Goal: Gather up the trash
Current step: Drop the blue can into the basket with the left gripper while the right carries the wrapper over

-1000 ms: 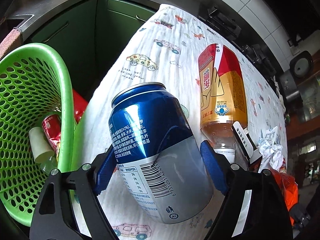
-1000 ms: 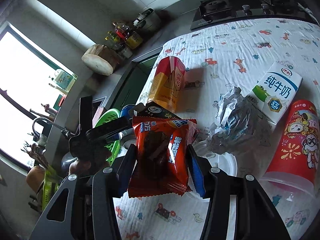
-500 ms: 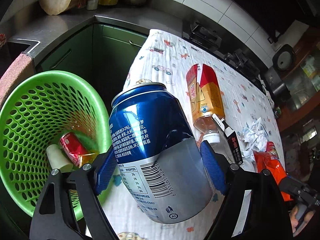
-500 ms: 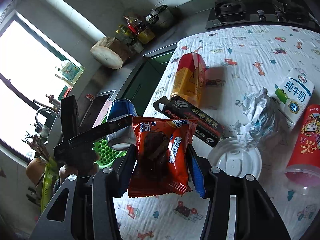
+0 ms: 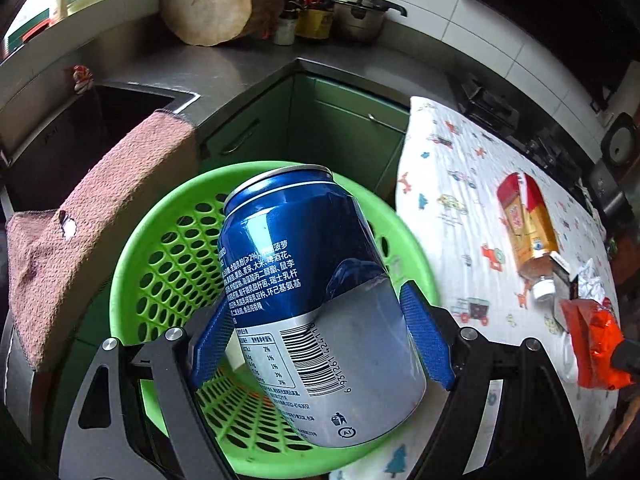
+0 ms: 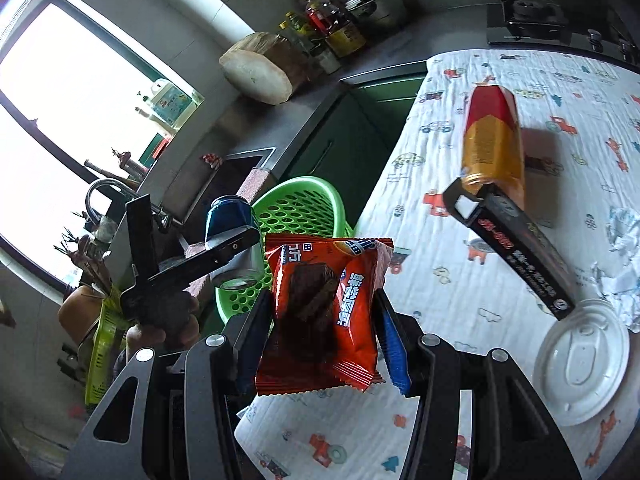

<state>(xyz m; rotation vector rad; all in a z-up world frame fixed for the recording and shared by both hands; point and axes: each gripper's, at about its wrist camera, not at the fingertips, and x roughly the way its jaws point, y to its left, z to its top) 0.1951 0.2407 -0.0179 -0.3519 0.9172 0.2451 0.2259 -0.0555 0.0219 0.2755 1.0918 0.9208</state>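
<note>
Ahead-right of the right gripper, the table's printed cloth [image 6: 440, 292] carries a bottle [image 6: 493, 140], black box [image 6: 520, 252], white lid [image 6: 580, 360] and crumpled paper [image 6: 624, 248].

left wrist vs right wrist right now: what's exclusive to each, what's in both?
Left wrist only: the pink towel draped by the sink, and the inside of the green basket under the blue can, which the left gripper clamps.

Right wrist only: the white lid, the window, and the right gripper clamping the red snack packet.

Both: basket, can, packet, the orange bottle lying on the patterned cloth, and the wooden block.
</note>
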